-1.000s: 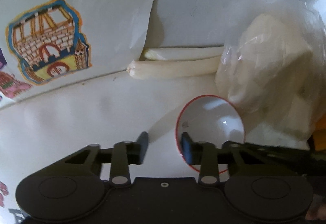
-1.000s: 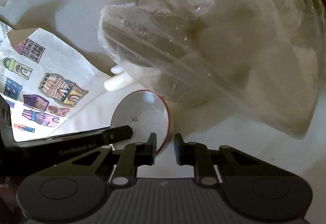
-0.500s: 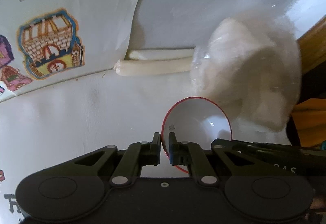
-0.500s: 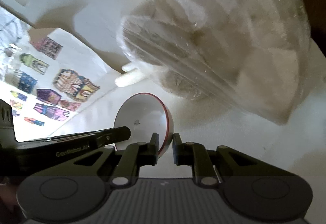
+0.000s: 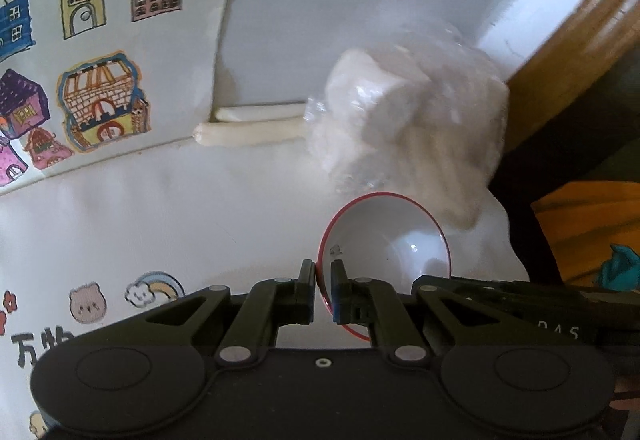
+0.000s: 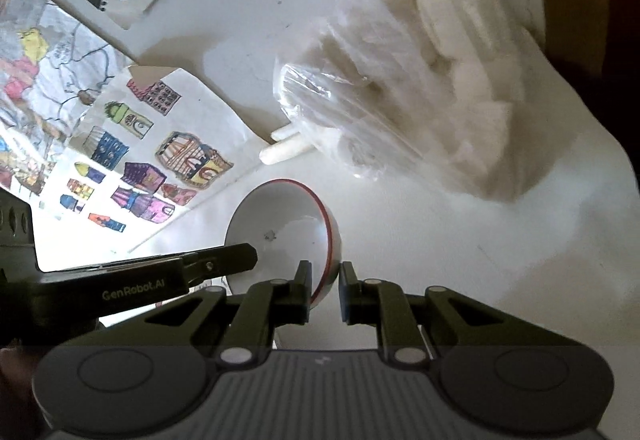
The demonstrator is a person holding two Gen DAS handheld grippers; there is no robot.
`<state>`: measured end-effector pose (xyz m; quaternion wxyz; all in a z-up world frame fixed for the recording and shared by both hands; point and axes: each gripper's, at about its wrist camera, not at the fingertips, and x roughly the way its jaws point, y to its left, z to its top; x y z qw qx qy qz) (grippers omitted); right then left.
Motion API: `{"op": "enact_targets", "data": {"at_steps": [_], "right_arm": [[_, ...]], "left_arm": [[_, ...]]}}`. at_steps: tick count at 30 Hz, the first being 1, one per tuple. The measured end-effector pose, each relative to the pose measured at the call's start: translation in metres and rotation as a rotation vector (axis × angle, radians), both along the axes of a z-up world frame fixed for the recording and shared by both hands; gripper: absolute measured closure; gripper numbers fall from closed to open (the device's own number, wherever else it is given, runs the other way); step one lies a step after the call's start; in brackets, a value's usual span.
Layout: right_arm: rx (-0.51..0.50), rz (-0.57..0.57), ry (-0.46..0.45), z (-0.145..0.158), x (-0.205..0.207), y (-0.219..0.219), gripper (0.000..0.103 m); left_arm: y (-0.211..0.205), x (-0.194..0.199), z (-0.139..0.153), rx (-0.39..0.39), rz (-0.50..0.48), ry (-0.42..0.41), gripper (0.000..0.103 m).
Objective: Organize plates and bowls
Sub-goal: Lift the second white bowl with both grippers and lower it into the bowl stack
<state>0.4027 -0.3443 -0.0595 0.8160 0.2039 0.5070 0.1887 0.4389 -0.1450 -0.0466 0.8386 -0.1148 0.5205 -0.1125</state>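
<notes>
A white bowl with a red rim (image 5: 384, 240) hangs tilted above the white tabletop (image 5: 180, 208), gripped from two sides. My left gripper (image 5: 322, 276) is shut on its left rim, one finger inside and one outside. In the right wrist view the same bowl (image 6: 280, 224) shows its hollow. My right gripper (image 6: 325, 274) is shut on its right wall. The left gripper's black finger (image 6: 224, 260) reaches across the bowl from the left. The right gripper's arm (image 5: 500, 292) crosses under the bowl's right side in the left wrist view.
A clear plastic bag of white pieces (image 5: 408, 120) (image 6: 420, 100) lies just beyond the bowl. Two white sticks (image 5: 248, 132) lie by the wall. Paper with drawn houses (image 5: 100, 60) leans at the left. A wooden edge (image 5: 560, 40) and orange cloth (image 5: 592, 216) are at the right.
The left gripper went from open beside the bowl to shut on its rim. Both grippers then rose with the bowl, so the bag and drawings look smaller and farther.
</notes>
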Motion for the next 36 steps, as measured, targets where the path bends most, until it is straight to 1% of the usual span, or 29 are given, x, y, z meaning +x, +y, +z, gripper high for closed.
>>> {"op": "enact_targets", "data": {"at_steps": [4, 11, 17, 23, 29, 36], "right_arm": [[-0.003, -0.009, 0.001, 0.005, -0.021, -0.015, 0.087], [-0.018, -0.023, 0.027, 0.008, -0.053, -0.043, 0.087], [-0.035, -0.034, 0.051, 0.007, -0.075, -0.059, 0.087], [-0.046, -0.031, 0.08, 0.002, -0.088, -0.064, 0.087], [-0.059, -0.018, 0.119, -0.004, -0.101, -0.067, 0.087], [-0.072, -0.02, 0.153, -0.009, -0.11, -0.071, 0.087]], "left_arm": [[-0.013, -0.016, 0.006, -0.012, -0.031, 0.004, 0.096], [-0.039, -0.041, 0.001, -0.025, -0.113, 0.03, 0.095], [-0.055, -0.058, -0.005, -0.041, -0.151, 0.064, 0.095], [-0.066, -0.071, -0.01, -0.016, -0.188, 0.093, 0.095], [-0.077, -0.086, -0.023, 0.025, -0.231, 0.149, 0.093], [-0.086, -0.094, -0.03, 0.042, -0.266, 0.177, 0.091]]}}
